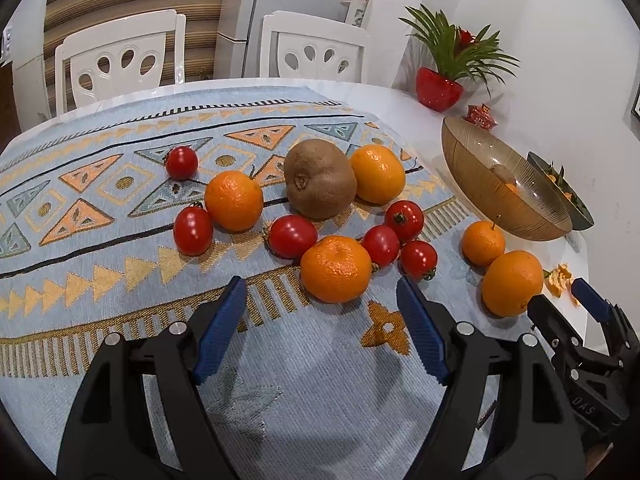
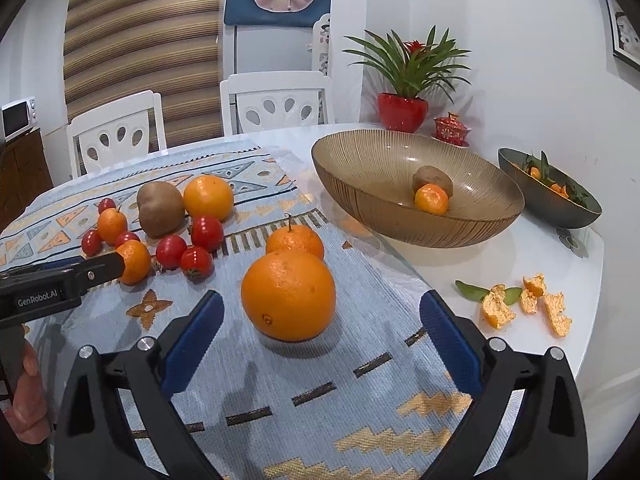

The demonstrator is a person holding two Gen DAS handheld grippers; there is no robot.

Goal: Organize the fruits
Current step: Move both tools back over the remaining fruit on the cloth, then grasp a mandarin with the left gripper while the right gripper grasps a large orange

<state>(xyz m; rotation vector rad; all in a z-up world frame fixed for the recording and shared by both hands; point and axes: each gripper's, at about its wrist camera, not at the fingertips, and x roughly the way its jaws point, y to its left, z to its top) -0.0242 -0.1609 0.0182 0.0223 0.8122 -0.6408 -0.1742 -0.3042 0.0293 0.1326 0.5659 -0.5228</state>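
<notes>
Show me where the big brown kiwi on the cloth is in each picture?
Left wrist view: the kiwi sits upper middle, touching an orange on its right.
Right wrist view: the kiwi sits upper left, same orange beside it.
Shared landmark: the amber bowl.

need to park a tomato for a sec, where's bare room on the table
Free: white tabletop between the amber bowl and the peel scraps, and bare cloth just ahead of the right hand-held gripper. Crowded: the tomato cluster around the kiwi.

Potted plant (image 2: 404, 80), white chairs (image 2: 276, 100)
</notes>
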